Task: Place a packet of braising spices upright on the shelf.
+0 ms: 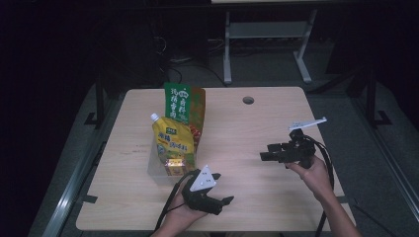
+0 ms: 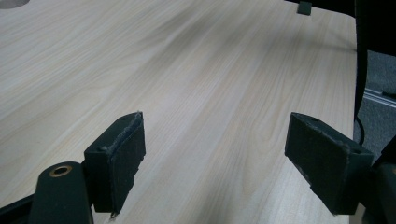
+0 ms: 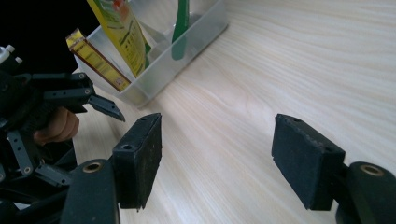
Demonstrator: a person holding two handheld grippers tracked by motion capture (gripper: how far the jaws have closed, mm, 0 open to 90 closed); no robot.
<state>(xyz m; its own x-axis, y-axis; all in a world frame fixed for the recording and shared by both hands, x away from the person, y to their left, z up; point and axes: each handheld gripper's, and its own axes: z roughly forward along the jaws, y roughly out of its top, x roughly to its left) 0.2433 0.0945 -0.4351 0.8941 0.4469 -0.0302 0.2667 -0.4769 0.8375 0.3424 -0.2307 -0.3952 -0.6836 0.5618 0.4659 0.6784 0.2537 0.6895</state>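
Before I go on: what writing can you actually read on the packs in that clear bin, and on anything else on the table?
Green pack: large white characters down its front, too blurred to quote.
Yellow spouted pouch: a green panel and dark characters, too blurred to read.
Small yellow box: print too small to read.
Clear bin: no writing seen.
Table: no writing seen.

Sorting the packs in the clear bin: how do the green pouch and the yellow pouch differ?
The green pouch stands at the bin's far end, taller and flat-topped; the yellow pouch sits nearer, leaning, with a white spout cap at its corner. Both stand in the clear bin, untouched by either gripper.
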